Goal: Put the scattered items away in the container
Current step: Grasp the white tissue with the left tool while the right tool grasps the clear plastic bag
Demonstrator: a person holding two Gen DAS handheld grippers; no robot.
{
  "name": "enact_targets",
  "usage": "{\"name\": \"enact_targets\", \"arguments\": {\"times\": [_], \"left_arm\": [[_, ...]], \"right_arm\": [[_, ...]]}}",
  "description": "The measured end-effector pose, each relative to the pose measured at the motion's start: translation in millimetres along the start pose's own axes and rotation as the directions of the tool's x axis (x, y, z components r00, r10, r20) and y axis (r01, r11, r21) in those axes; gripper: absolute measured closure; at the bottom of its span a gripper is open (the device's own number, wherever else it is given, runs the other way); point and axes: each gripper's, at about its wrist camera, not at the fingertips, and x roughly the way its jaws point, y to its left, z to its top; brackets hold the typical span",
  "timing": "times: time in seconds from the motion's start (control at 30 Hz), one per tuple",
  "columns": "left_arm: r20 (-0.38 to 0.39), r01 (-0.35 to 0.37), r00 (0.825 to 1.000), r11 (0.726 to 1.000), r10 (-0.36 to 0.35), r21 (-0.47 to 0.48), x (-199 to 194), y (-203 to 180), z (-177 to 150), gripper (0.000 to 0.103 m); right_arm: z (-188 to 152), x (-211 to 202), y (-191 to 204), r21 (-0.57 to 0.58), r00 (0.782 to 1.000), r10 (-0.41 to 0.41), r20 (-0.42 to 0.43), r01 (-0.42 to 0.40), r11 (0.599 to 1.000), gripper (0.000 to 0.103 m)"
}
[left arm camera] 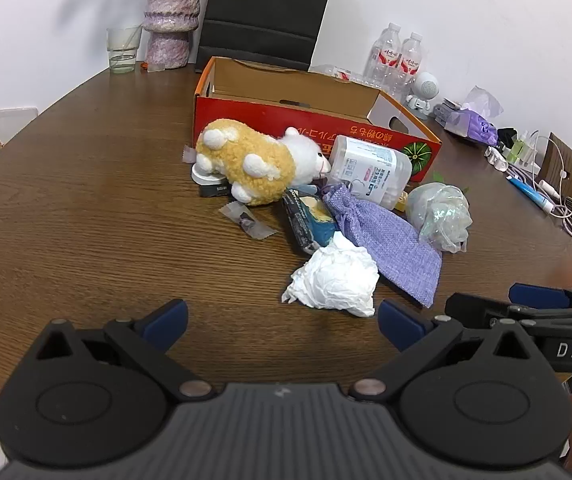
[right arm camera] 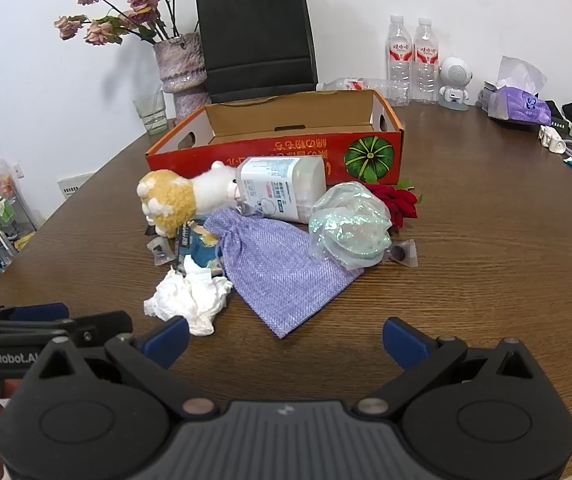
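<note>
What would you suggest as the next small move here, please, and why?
Probably ease the left gripper forward onto the crumpled white tissue. Both grippers are open and empty, the tissue lies nearest, just ahead of its fingertips, and the red cardboard box behind the pile holds nothing visible yet. The right gripper faces the purple woven pouch.

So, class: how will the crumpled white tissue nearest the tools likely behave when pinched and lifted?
The crumpled white tissue looks like thin, creased paper, so it will probably squash between the tool's fingers rather than resist. It seems very light and may cling or trail a loose corner. Resting against the woven lilac drawstring pouch, it should lift without dragging it.
</note>
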Motion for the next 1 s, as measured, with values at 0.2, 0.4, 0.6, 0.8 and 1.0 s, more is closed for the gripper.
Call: {"name": "enact_targets", "arguments": {"times": [0.2, 0.4, 0.6, 0.8, 1.0], "left_arm": [[-0.013, 0.003, 1.000, 1.000, -0.003, -0.001, 3, 1, 0, 0.000], [-0.025, 0.018, 1.000, 1.000, -0.018, 0.009, 14, -1, 4, 0.000], [-0.026, 0.006, 1.000, 0.998, -0.004, 0.064, 38, -15, 11, 0.000], [-0.022, 0.020, 1.000, 0.996, -0.019, 0.091, 57, -20, 14, 0.017], [-0.032, 0.104, 0.994, 0.992, -0.102, 0.064, 62, -13, 15, 0.061]], "right_arm": [[-1, 2, -1, 0.004, 1.000, 0.002, -0.008, -0.002, 1.000, 0.000], [1, 6, -5, -0.007, 1.000, -0.002, -0.002, 0.002, 1.000, 0.000], [7, 19, -19, -0.020, 0.998, -0.025, 0.050, 0.026, 0.999, 0.000], [28, 35, -38, -0.034, 0.986, -0.077, 0.149, 0.083, 0.996, 0.014], [49, 66, -42, -0.078, 0.990, -0.045, 0.130, 0.056, 0.995, 0.032]]}}
